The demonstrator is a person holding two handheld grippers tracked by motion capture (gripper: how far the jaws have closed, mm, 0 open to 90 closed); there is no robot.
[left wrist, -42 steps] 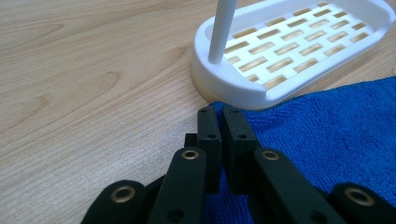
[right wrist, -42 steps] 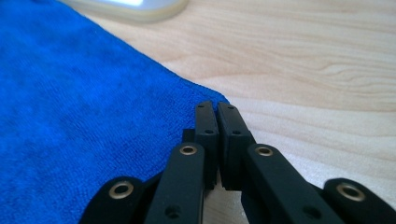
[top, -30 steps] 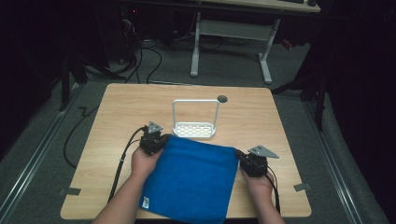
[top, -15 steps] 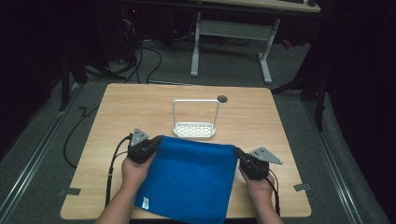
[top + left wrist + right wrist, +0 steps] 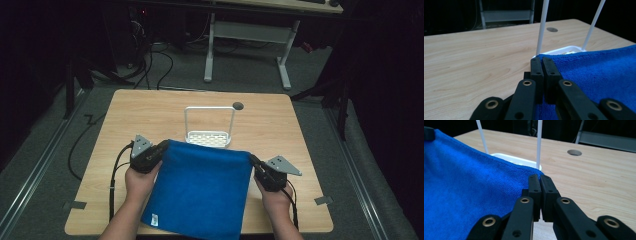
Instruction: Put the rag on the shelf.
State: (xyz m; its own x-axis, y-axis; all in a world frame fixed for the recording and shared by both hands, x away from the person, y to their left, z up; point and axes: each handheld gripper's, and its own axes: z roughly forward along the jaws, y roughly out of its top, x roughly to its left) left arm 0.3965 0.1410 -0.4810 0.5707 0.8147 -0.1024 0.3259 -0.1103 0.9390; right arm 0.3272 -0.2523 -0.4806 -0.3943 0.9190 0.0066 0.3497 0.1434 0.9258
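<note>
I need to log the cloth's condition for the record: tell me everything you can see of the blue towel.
The blue towel is a plain terry cloth, fluffy in texture, with a small white tag near its near-left corner. It is stretched fairly flat between the left gripper and the right gripper, each shut on one far corner. Its far edge lies just before the white rack; its near end hangs over the table edge.

A light wooden table [image 5: 150, 115] with rounded corners is seen on a grey carpeted floor [image 5: 45, 165]. A round dark hole [image 5: 238, 105] is set near its far edge. A white-legged desk frame [image 5: 245, 35] and black cables [image 5: 150, 60] are seen behind it.
</note>
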